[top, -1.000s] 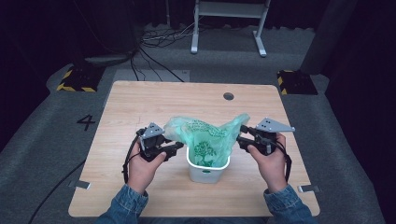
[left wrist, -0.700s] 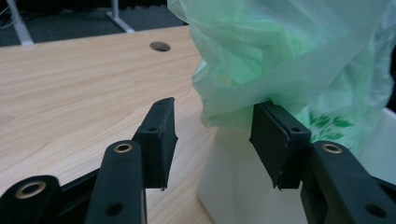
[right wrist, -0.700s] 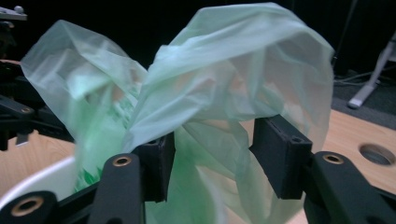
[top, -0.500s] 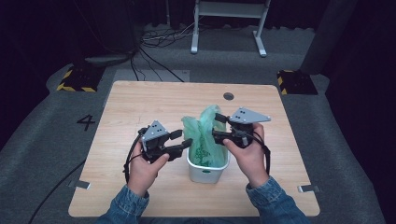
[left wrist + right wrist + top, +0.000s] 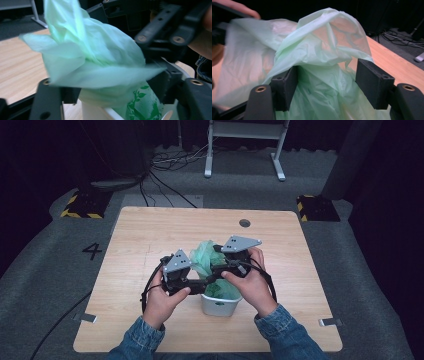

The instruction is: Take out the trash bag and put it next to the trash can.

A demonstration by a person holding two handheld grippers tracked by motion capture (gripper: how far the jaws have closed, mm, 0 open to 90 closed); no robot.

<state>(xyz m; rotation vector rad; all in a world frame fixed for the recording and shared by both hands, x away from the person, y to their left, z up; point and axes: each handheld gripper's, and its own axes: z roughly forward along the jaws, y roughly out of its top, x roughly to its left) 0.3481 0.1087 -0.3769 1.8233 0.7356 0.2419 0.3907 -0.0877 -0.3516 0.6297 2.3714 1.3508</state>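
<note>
A pale green plastic bag (image 5: 204,256) stands bunched up in a small white bin (image 5: 220,306) at the table's near middle. My left gripper (image 5: 201,287) points right at the bag, and my right gripper (image 5: 214,273) points left at it, so the two nearly meet above the bin. In the left gripper view the bag (image 5: 95,57) lies loose between my wide jaws (image 5: 116,87), with the bin rim (image 5: 100,110) below. In the right gripper view the bag (image 5: 324,45) drapes between the spread pads (image 5: 372,85). Both sets of jaws have just been opening.
The bin stands on a light wooden table (image 5: 150,235) with a round hole (image 5: 244,223) near its far edge. Cables and a metal stand's feet (image 5: 245,150) lie on the dark floor beyond. The right gripper's body (image 5: 160,27) fills the upper right of the left gripper view.
The right hand has swung left from the bin's right side to the middle. The bag, stretched wide between the grippers before, now stands gathered in a bunch. Both jaws stand wider.
</note>
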